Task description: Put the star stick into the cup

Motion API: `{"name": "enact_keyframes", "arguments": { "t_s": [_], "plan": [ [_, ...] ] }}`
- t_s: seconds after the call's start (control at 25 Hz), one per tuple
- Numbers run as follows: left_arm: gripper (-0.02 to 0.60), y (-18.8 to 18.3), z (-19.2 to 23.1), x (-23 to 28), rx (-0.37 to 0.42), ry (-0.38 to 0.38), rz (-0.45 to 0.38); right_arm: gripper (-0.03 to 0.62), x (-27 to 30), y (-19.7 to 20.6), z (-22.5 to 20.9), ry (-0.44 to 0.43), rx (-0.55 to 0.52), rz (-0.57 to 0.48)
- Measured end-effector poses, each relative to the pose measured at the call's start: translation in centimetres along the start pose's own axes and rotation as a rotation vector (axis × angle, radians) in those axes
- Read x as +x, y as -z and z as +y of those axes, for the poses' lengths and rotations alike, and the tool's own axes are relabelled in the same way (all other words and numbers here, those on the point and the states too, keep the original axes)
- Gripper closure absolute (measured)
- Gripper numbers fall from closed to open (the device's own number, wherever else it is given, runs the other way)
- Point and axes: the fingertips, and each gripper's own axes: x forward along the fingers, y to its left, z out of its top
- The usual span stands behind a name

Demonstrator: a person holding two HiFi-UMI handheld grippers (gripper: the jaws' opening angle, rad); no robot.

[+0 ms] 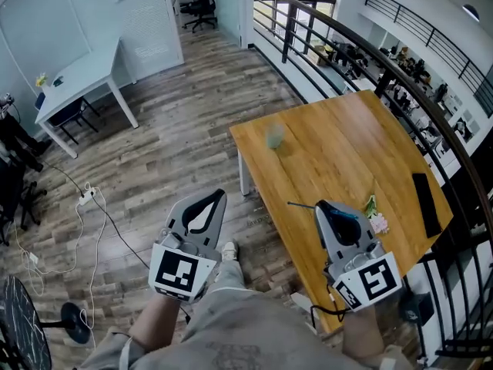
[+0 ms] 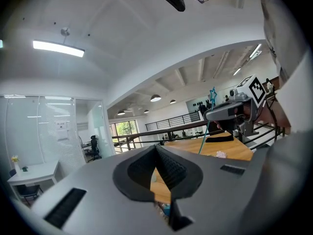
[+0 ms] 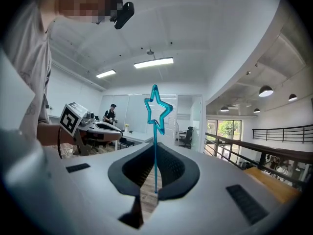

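Looking at the right gripper, what does it have between its jaws?

It is clenched on the star stick. The thin blue stem is pinched between the two black pads, and the star end stands out beyond the tips.

And where is this gripper?

In the head view the right gripper is over the near part of the wooden table, and the stick shows only as a thin line coming out from the jaw tips.

Where is the cup?

It stands on the same table, toward the far left corner, well apart from the stick. It looks blurred, so I cannot tell more about it.

What about the left gripper?

Its jaws are pressed together with nothing between them. It is beside the table, over the wood floor.

Anything else on the table?

A small pink and green thing just beside the right gripper, and a flat black thing near the right edge.
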Motion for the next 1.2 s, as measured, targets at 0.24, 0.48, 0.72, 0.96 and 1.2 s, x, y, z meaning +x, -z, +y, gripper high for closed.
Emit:
{"name": "enact_keyframes", "arguments": {
  "t_s": [0.24,0.48,0.72,0.96,1.2],
  "plan": [
    [0.565,1.5,5.8,5.5,-0.006,0.037,0.036,0.554,7.4,-0.1,-3.2,0.026,0.015,0.026],
    [0.565,2.5,11.6,10.6,-0.014,0.079,0.05,0.554,14.7,-0.5,-5.8,0.053,0.009,0.053],
    [0.565,3.1,15.7,14.9,-0.005,0.126,0.043,0.554,20.3,-0.9,-8.3,0.1,0.018,0.056],
    [0.565,3.4,17.9,17.2,0.003,0.158,0.028,0.554,22.9,-0.8,-9.6,0.138,0.015,0.069],
    [0.565,3.6,18.7,18.2,-0.003,0.16,0.009,0.554,23.4,-0.5,-10.2,0.154,-0.001,0.073]
  ]
}}
